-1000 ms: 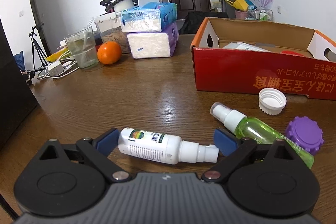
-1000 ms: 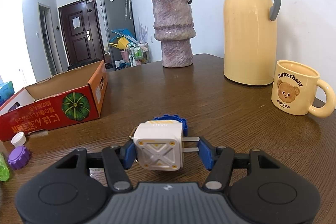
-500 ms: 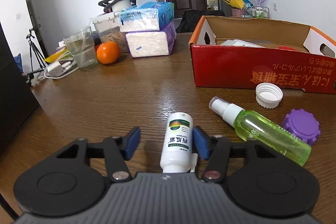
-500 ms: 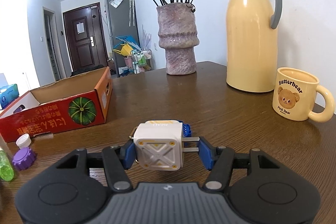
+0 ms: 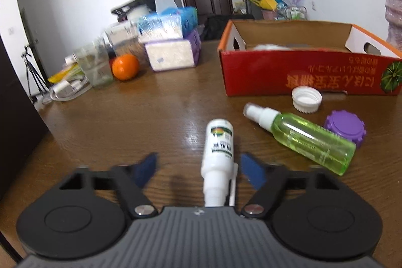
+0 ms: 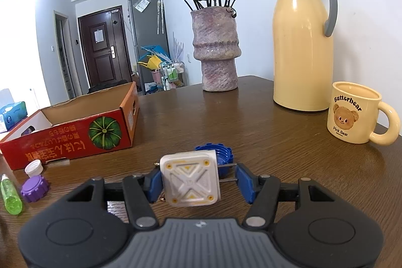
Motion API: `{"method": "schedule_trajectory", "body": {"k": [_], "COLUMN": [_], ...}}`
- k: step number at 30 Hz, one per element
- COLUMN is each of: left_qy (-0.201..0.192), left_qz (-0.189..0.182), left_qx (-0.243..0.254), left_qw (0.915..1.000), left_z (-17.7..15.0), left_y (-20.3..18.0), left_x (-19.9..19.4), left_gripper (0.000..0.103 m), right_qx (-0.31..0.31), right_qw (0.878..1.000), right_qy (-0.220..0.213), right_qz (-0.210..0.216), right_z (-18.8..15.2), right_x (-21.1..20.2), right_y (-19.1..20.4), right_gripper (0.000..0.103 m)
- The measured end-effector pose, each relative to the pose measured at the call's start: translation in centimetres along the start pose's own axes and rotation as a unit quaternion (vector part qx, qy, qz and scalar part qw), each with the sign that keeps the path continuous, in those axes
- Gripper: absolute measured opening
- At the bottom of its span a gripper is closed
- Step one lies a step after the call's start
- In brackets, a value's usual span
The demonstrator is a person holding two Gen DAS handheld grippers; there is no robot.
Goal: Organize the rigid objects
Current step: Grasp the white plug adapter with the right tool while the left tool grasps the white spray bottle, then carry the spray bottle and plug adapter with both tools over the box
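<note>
The left tool (image 5: 198, 168) is closing around a smooth white plastic spray bottle (image 5: 219, 155) lying on the grained wooden desk (image 5: 140, 122); its blue pads are standing clear at nine and three o'clock, not yet pressing. The right tool (image 6: 199, 181) is clenching a rounded white cube-shaped charger (image 6: 191, 178), with a ridged blue cap (image 6: 222, 155) sitting just behind at one o'clock.

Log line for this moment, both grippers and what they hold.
left gripper: closing around white bottle, pads not touching | right gripper: shut on white charger | red box: not yet reached
</note>
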State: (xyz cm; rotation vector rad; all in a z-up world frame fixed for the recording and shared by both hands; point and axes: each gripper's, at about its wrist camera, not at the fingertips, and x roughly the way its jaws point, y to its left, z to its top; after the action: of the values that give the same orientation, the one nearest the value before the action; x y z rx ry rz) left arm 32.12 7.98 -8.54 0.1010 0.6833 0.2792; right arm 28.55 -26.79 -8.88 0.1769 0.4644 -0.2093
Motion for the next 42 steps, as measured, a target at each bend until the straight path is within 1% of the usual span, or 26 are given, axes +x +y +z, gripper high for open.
{"method": "schedule_trajectory", "body": {"k": [2, 5, 14, 31, 34, 42], "left_qy": [0.01, 0.007, -0.006, -0.079, -0.091, -0.11], "left_qz": [-0.02, -0.02, -0.03, -0.055, -0.06, -0.081], "left_qx": [-0.01, -0.019, -0.021, -0.031, -0.034, -0.038], "left_qw": [0.9997, 0.9996, 0.9993, 0.9949, 0.9935, 0.9899], "left_z": [0.0, -0.1, -0.1, -0.3, -0.1, 1.1], "left_y": [0.3, 0.6, 0.6, 0.6, 0.4, -0.7], "left_x": [0.3, 0.1, -1.0, -6.4, -7.4, -9.2], "left_gripper": [0.034, 0.03, 0.029, 0.028, 0.028, 0.028], "right_qx": [-0.001, -0.004, -0.01, -0.027, -0.029, -0.035], "right_qw": [1.0, 1.0, 1.0, 0.997, 0.996, 0.992], "right_qy": [-0.001, -0.004, -0.017, -0.031, -0.035, -0.052], "right_qz": [0.002, 0.006, 0.019, 0.064, 0.076, 0.109], "right_z": [-0.1, -0.3, -0.5, -1.6, -1.7, -1.2], "right_x": [-0.2, -0.5, -1.4, -3.6, -4.1, -5.2], "right_y": [0.2, 0.4, 1.1, 4.2, 5.0, 7.6], "right_gripper": [0.059, 0.059, 0.059, 0.059, 0.059, 0.059]}}
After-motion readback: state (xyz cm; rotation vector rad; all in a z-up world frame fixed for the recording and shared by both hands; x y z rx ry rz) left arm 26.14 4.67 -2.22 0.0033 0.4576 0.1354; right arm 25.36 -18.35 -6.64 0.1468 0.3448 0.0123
